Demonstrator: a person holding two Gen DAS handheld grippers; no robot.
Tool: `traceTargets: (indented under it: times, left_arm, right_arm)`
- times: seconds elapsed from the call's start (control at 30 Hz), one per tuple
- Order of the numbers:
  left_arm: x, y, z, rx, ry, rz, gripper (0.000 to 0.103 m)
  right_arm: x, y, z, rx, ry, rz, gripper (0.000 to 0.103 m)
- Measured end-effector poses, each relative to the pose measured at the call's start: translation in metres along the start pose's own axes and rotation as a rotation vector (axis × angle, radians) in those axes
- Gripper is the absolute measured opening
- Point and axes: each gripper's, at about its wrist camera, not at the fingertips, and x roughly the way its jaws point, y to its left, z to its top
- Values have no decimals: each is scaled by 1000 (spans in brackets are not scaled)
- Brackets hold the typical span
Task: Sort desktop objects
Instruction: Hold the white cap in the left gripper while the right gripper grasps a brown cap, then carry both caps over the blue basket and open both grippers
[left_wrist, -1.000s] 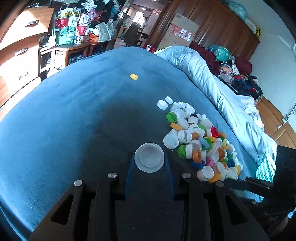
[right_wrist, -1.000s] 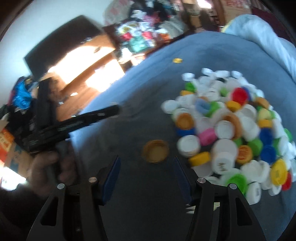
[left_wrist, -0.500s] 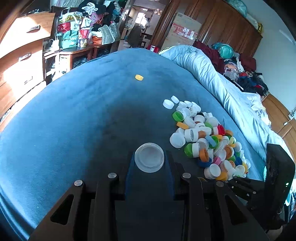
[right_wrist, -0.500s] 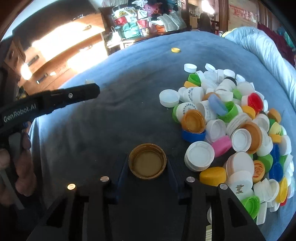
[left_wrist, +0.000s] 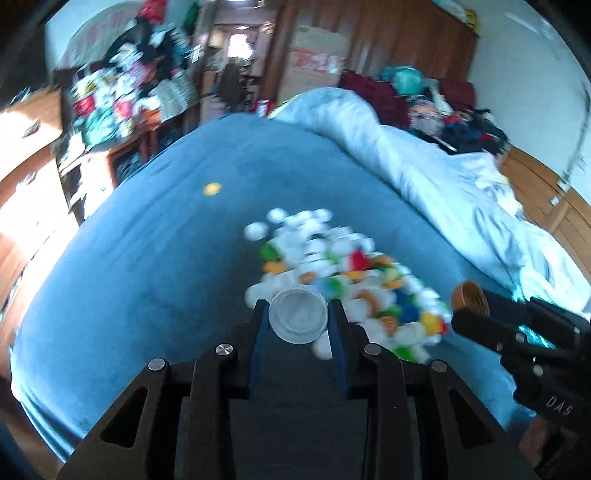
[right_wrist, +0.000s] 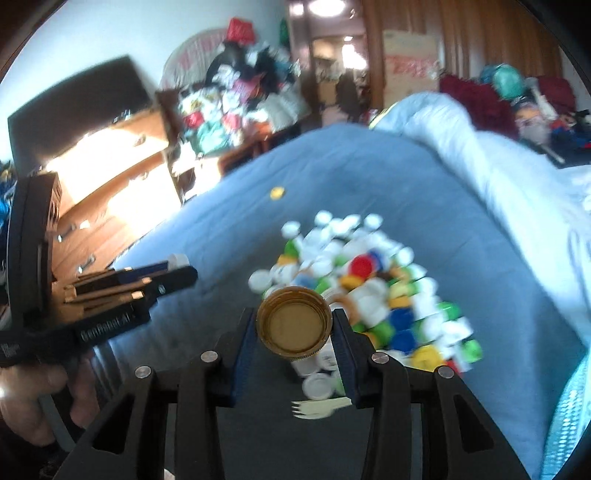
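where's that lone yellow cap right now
The lone yellow cap lies by itself on the blue bedspread, beyond the cap pile and to its left, toward the far edge near the wooden dresser.

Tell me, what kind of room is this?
Most likely a bedroom. The bottle caps lie on a blue blanket beside a rumpled pale duvet, with a wooden dresser and piled clothes behind.
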Motion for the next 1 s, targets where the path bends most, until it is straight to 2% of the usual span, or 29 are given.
traceTargets:
  times: [0.23,0.57,1.0]
  left_arm:
    - [-11,-62,21,113,-17,-12,27]
    - [-21,-112,40,210,-39,-3,27]
    - [-23,-197,53,323,-56,-93,27]
  right_arm:
    - [-55,-31,9,38,-76,-81,44]
    - [-107,-58,15,42,-152,-180,44]
    - [-160,-121,5,106,-189,-320,44]
